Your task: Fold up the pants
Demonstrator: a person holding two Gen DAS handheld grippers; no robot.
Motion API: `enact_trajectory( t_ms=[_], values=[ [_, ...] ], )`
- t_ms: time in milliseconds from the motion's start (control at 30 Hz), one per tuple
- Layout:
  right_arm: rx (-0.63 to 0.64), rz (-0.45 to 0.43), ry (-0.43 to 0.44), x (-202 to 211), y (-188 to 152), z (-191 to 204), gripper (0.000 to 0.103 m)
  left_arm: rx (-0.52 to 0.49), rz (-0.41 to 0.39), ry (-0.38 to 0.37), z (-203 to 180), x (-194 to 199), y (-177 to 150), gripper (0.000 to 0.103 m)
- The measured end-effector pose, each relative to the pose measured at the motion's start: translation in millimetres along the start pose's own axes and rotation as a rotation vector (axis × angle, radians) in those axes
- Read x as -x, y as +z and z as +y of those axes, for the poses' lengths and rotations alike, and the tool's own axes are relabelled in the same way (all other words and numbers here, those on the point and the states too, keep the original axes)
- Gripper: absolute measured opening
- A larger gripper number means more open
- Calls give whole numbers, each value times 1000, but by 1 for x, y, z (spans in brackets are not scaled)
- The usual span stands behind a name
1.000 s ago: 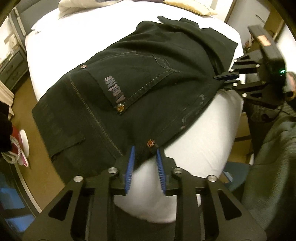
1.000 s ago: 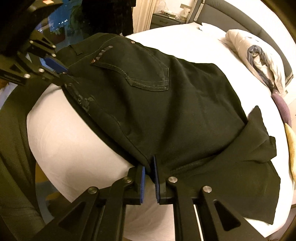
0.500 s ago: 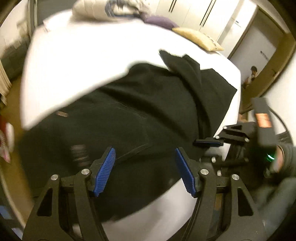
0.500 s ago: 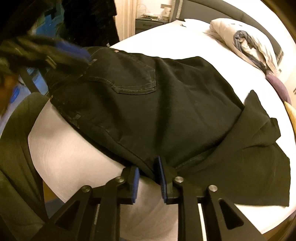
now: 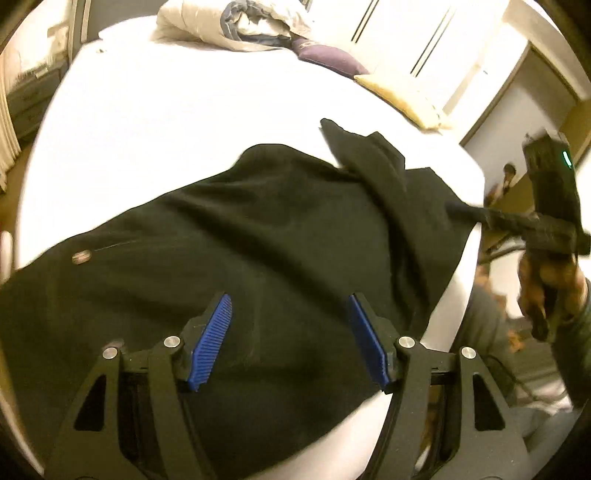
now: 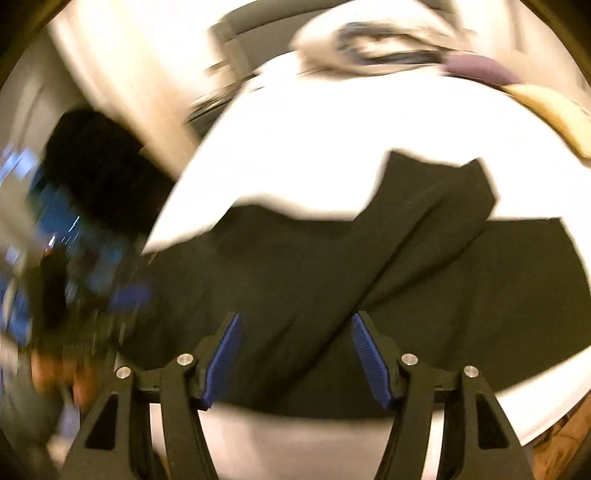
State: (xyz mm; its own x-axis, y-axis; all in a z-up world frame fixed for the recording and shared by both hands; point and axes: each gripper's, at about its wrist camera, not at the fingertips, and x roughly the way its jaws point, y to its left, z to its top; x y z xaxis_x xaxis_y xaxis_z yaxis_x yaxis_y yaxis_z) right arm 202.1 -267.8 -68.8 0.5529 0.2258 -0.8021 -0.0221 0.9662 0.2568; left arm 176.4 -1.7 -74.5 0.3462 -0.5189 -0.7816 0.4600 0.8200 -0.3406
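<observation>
Black pants (image 5: 258, 251) lie spread across the near side of the white bed (image 5: 177, 122), with the leg ends bunched toward the far right. My left gripper (image 5: 290, 332) is open and empty, its blue pads just above the waist part of the pants. My right gripper (image 6: 295, 350) is open and empty above the leg part of the pants (image 6: 369, 266). The right gripper also shows in the left wrist view (image 5: 480, 214), at the bed's right edge, held by a hand. The right wrist view is blurred.
Crumpled bedding (image 5: 236, 26), a purple pillow (image 5: 325, 59) and a yellow pillow (image 5: 402, 96) lie at the bed's far side. A nightstand (image 5: 29, 92) stands at the left. A doorway (image 5: 532, 122) is at the right.
Both grippers let go of the pants' edge and opened wide. They lifted and moved over the pants; the right wrist view swung quickly toward the leg ends.
</observation>
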Motion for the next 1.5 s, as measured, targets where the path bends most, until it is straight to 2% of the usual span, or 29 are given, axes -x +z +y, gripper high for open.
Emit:
enact_trajectory(
  t_ms=[100,200,333,400,467,533,600,633,700,733,767,800,867,967,1067,1133,1200,1267,1333,1400,1500],
  values=[
    [-17,9,-92,-28,50,-8,65,69,105,-6,6,-48,-1,63],
    [-12,44,-171,-66,85,-11,65,78,81,-21,11,-59,-9,61],
    [-72,124,-268,-132,118,-30,65,119,76,-74,20,-57,-12,61],
    [-114,194,-339,-165,125,-41,65,124,71,-89,24,-57,-14,61],
    [-161,255,-374,-189,125,-50,66,125,66,-95,29,-58,-15,61],
    [-130,249,-400,-200,124,-48,71,119,62,-94,41,-53,-18,61],
    [-77,234,-413,-204,124,-42,70,118,57,-97,45,-52,-19,62],
    [-86,232,-390,-204,125,-42,62,119,55,-99,42,-55,-19,62],
    [-109,225,-361,-199,127,-46,39,122,51,-103,47,-52,-17,62],
    [-124,225,-359,-196,128,-51,18,122,50,-103,49,-50,-18,62],
    [-147,225,-340,-193,130,-57,11,121,49,-102,48,-51,-19,62],
    [-187,221,-298,-188,129,-64,9,121,48,-99,47,-52,-23,62],
    [-214,184,-268,-176,128,-70,6,119,46,-95,47,-52,-26,62],
    [-262,49,-198,-128,119,-73,6,118,46,-87,44,-53,-27,62],
    [-331,-110,-114,-53,97,-83,6,129,45,-90,45,-54,-29,63],
    [-397,-225,-75,0,75,-105,5,142,46,-94,47,-54,-29,63],
    [-491,-328,-64,52,40,-136,5,153,48,-94,49,-52,-27,63],
    [-626,-415,-79,96,-16,-177,5,167,48,-91,50,-52,-25,63],
    [-768,-435,-107,111,-67,-216,5,182,49,-88,52,-51,-23,63],
    [-913,-397,-95,105,-116,-249,5,205,49,-86,54,-52,-20,63],
    [-1012,-389,-88,94,-172,-271,5,230,56,-78,56,-52,-16,63]
  ],
)
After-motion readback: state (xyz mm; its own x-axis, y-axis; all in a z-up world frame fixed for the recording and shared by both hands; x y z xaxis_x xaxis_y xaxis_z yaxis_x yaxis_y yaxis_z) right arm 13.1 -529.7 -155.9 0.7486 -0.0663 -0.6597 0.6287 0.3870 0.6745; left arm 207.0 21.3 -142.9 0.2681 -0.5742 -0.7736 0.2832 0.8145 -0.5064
